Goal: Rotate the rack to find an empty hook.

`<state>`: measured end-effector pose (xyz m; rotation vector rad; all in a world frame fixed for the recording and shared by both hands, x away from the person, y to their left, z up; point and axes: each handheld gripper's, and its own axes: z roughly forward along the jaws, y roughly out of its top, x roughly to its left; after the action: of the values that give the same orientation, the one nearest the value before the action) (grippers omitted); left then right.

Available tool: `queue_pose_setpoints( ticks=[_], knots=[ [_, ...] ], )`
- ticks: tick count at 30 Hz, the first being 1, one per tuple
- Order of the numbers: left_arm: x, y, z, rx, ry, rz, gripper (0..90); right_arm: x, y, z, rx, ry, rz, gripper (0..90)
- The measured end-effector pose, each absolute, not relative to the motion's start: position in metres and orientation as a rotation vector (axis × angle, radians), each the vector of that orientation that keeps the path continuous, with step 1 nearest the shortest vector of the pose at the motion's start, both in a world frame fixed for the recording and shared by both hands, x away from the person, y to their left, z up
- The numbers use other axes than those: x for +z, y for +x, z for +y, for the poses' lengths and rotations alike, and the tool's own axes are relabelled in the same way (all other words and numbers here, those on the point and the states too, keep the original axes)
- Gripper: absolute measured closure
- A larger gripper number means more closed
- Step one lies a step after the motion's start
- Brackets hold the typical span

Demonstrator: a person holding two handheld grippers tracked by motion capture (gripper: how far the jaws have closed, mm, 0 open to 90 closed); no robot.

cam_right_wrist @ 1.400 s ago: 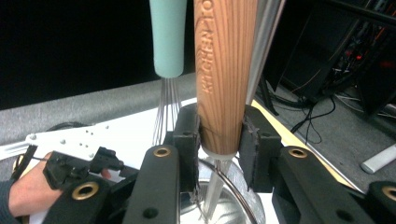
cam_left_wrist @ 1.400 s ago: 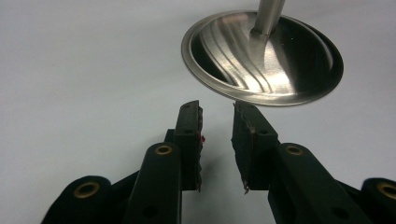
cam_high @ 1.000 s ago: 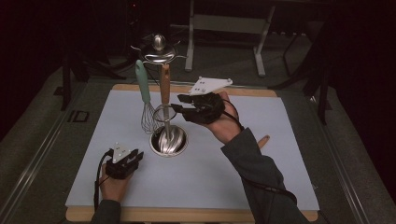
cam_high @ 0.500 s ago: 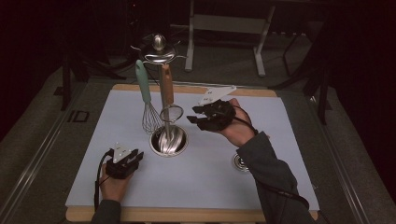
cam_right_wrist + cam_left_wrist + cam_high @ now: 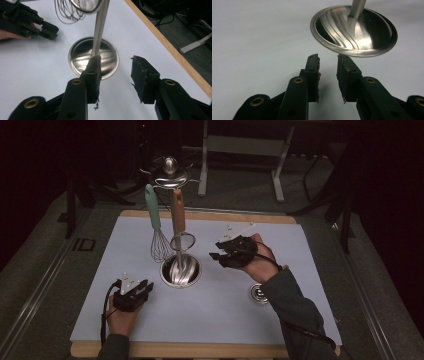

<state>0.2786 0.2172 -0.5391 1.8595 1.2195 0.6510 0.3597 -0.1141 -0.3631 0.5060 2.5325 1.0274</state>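
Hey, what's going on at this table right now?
A person holds a two-jaw gripper in each hand over a white mat, beside a metal utensil stand with a whisk and a small strainer hanging from it. The right gripper sits just right of the stand, its jaws having just been opening, nothing between them. The left gripper rests on the mat near the stand's round base, jaws apart and empty. Neither utensil is being gripped at this moment.

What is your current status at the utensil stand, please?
Left gripper open, empty, beside the stand base. Right gripper empty, jaws just been opening, right of the stand. Whisk and strainer hanging. Nothing in the way.
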Motion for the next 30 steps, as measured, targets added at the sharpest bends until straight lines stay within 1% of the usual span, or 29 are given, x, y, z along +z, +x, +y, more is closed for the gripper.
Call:
queue_pose_setpoints(
  ticks=[4,7,8,11,12,15,19,25,30],
  knots=[
    [-0.539,0.278,0.219,0.654,1.842,1.219,71.9,-0.374,0.359,-0.123,1.014,0.542,2.532,58.3],
    [-0.535,0.274,0.221,0.641,1.795,1.219,74.4,-0.382,0.358,-0.13,1.011,0.569,2.536,57.4],
    [-0.531,0.272,0.222,0.639,1.774,1.21,76.0,-0.384,0.357,-0.132,1.007,0.574,2.535,57.0],
    [-0.516,0.265,0.225,0.656,1.683,1.197,87.4,-0.393,0.354,-0.143,0.996,0.609,2.537,55.9],
    [-0.51,0.263,0.225,0.666,1.641,1.189,89.8,-0.396,0.352,-0.146,0.998,0.622,2.537,55.7],
    [-0.49,0.258,0.227,0.711,1.542,1.17,90.0,-0.406,0.346,-0.157,0.993,0.676,2.525,55.3],
    [-0.46,0.257,0.226,0.727,1.444,1.11,90.0,-0.425,0.34,-0.166,0.901,0.724,2.484,55.0],
    [-0.407,0.262,0.214,0.761,1.338,0.954,90.0,-0.455,0.335,-0.171,0.893,0.808,2.479,54.4],
    [-0.365,0.265,0.206,0.795,1.284,0.865,90.0,-0.467,0.326,-0.18,0.912,0.85,2.454,54.0]
  ],
)
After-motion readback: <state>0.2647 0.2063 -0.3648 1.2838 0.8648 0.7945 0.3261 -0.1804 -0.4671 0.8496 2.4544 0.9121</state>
